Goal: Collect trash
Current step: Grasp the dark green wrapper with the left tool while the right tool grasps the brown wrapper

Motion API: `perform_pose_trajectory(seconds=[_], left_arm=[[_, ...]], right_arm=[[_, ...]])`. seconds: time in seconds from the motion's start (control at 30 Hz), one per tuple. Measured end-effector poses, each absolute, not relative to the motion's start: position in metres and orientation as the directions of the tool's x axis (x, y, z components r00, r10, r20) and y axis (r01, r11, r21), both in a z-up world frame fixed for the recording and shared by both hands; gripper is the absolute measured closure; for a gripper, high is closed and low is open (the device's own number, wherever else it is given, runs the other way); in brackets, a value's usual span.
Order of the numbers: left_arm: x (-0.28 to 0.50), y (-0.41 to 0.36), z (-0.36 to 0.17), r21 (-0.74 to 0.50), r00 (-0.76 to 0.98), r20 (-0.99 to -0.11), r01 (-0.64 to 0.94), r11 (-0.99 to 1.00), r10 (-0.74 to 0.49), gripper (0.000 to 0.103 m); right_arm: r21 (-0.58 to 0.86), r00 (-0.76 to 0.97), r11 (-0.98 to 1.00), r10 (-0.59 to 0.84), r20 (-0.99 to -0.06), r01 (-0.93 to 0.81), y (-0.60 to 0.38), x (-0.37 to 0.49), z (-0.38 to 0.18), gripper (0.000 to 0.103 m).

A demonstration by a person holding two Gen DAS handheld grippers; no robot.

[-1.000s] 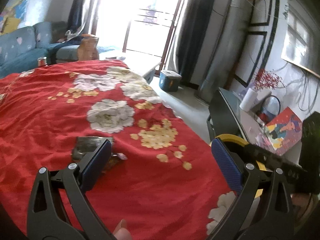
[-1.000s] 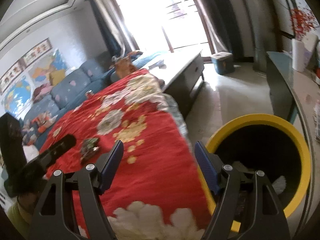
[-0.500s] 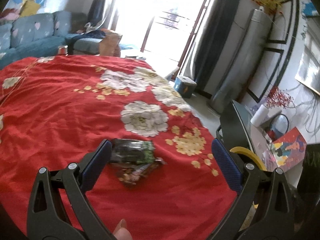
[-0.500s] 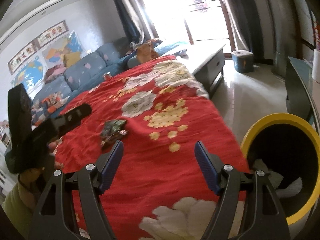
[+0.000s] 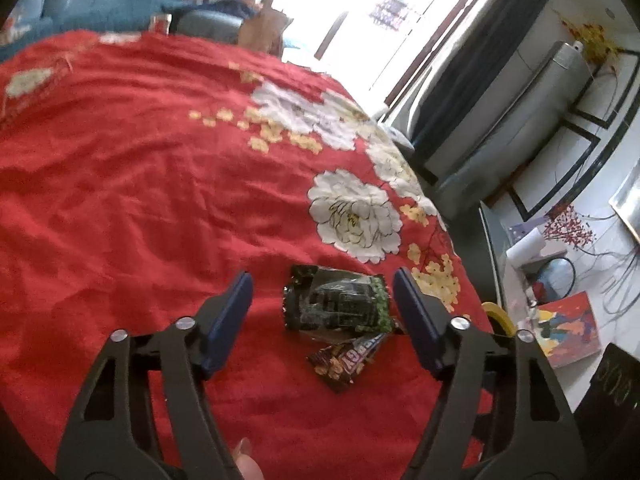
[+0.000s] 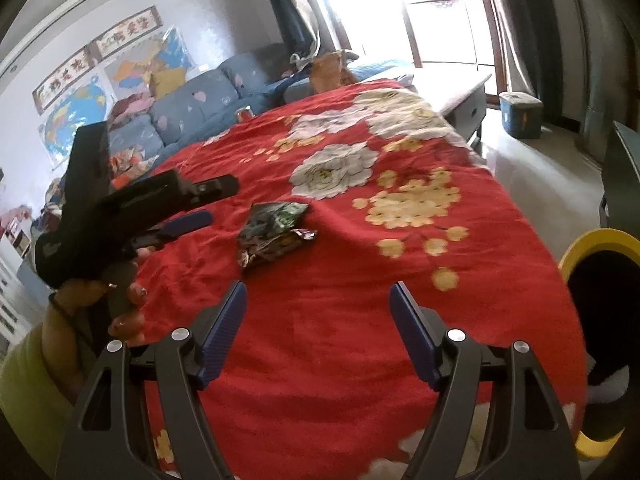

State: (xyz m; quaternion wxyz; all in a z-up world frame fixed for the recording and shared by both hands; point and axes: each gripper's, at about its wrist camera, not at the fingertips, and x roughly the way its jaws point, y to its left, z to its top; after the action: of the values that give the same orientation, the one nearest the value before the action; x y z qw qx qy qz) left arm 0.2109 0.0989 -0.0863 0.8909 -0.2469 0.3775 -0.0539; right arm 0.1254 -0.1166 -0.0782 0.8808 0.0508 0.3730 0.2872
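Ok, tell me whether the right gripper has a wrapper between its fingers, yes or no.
No: the right gripper has only bare red cloth between its fingers, and the wrappers lie farther ahead.

The cloth (image 5: 140, 200) is red with big white flowers and small yellow ones; the bag (image 5: 336, 304) is black and green; the wrapper (image 5: 346, 362) is brown; the bin (image 6: 592, 248) has a yellow rim; the sofa (image 6: 192, 108) is blue.
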Motion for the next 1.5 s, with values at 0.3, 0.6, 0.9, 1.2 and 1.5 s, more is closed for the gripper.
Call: perform_pose_trajectory(seconds=[0.3, 0.6, 0.9, 1.2, 1.5], left_arm=[[0.228, 0.097, -0.113, -0.578, 0.660, -0.647, -0.096, 0.811, -0.383, 0.049], [0.239, 0.095, -0.118, -0.587, 0.651, -0.645, -0.087, 0.805, -0.399, 0.089], [0.229, 0.111, -0.108, -0.614, 0.710, -0.585, -0.071, 0.786, -0.392, 0.103], [0.233, 0.109, -0.113, -0.652, 0.686, -0.580, -0.069, 0.755, -0.438, 0.099], [0.242, 0.091, -0.122, -0.658, 0.637, -0.595, -0.037, 0.752, -0.490, 0.072]], right_arm=[[0.290, 0.515, 0.818, 0.546, -0.660, -0.496, -0.086, 0.138, -0.089, 0.032], [0.313, 0.489, 0.814, 0.554, -0.674, -0.489, -0.069, 0.153, -0.097, 0.032], [0.362, 0.462, 0.815, 0.562, -0.686, -0.453, -0.056, 0.171, -0.104, 0.032], [0.378, 0.456, 0.822, 0.556, -0.695, -0.425, -0.048, 0.184, -0.110, 0.053], [0.419, 0.430, 0.794, 0.597, -0.678, -0.441, -0.059, 0.178, -0.111, 0.061]])
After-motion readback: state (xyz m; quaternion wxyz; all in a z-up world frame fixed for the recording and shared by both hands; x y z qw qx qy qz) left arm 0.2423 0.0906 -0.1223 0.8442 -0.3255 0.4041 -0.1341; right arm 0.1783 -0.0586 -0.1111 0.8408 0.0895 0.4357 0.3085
